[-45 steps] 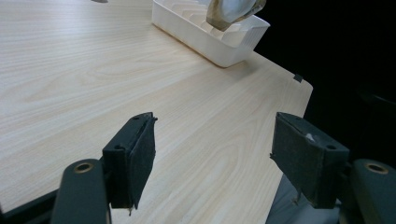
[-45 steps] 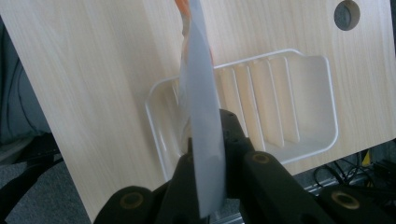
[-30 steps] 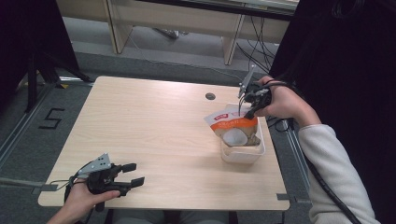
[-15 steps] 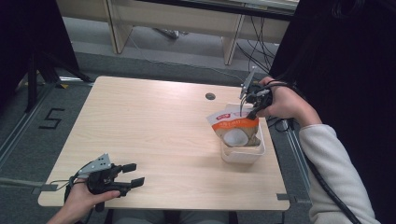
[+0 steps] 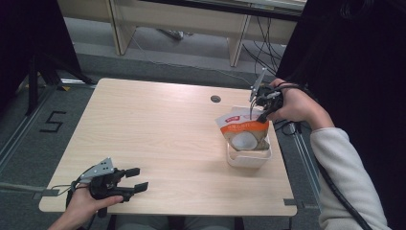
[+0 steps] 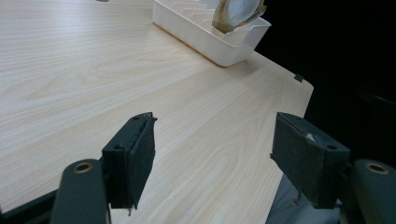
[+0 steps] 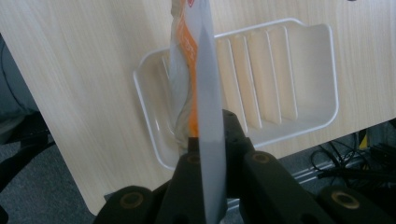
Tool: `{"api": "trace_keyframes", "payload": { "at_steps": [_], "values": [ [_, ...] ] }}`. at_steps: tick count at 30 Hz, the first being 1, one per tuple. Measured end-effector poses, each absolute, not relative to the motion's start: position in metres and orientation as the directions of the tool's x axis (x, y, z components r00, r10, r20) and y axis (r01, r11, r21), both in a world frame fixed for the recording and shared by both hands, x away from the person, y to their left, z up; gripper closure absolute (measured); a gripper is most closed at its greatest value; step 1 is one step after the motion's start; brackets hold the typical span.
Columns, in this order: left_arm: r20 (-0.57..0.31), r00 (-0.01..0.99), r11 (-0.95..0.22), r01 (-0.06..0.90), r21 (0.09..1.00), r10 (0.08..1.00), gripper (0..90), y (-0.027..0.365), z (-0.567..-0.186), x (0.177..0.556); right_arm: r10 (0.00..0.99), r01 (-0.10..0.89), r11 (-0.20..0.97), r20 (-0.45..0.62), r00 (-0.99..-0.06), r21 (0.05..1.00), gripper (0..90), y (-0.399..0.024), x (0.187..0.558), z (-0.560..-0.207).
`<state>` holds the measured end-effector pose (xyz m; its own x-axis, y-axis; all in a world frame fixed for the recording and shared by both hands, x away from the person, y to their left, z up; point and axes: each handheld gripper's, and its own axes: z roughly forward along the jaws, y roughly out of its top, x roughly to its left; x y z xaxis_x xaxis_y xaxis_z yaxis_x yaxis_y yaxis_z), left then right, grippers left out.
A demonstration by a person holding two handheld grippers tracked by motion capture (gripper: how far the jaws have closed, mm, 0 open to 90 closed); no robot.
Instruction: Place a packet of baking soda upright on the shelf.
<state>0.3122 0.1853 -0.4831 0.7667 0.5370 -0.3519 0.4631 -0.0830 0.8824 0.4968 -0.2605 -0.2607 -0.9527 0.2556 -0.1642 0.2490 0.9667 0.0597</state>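
An orange and white snack bag (image 5: 243, 130) stands upright in a white ribbed tray (image 5: 249, 159) at the table's right side. My right gripper (image 5: 256, 113) is shut on the bag's top edge, pinching it from above; the right gripper view looks down the bag's thin edge (image 7: 205, 88) into the tray (image 7: 280, 79). My left gripper (image 5: 136, 179) rests near the table's front left edge, open, with nothing between its pads (image 6: 140, 154). The left gripper view shows the tray (image 6: 210, 39) and the bag's bottom (image 6: 236, 14) far off.
A light wooden table (image 5: 163, 139) carries the tray. A round cable hole (image 5: 215, 98) lies behind the tray. Cables and desk legs stand on the floor beyond the far edge. A floor mark "5" (image 5: 52, 122) lies to the left.
The right gripper has lifted the bag's top slightly, so the bag stands more upright in the tray. The left gripper has not moved.
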Motion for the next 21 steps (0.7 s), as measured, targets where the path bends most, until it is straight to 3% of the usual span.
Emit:
{"api": "trace_keyframes", "payload": {
  "at_steps": [21],
  "values": [
    [-0.353, 0.767, -0.083, 0.464, 0.882, 0.535, 29.7, 0.185, -0.483, 0.312, 0.271, 0.272, 0.962, -0.164, -0.949, 0.014, 90.0, -0.26, 0.498, -0.275]
  ]
}}
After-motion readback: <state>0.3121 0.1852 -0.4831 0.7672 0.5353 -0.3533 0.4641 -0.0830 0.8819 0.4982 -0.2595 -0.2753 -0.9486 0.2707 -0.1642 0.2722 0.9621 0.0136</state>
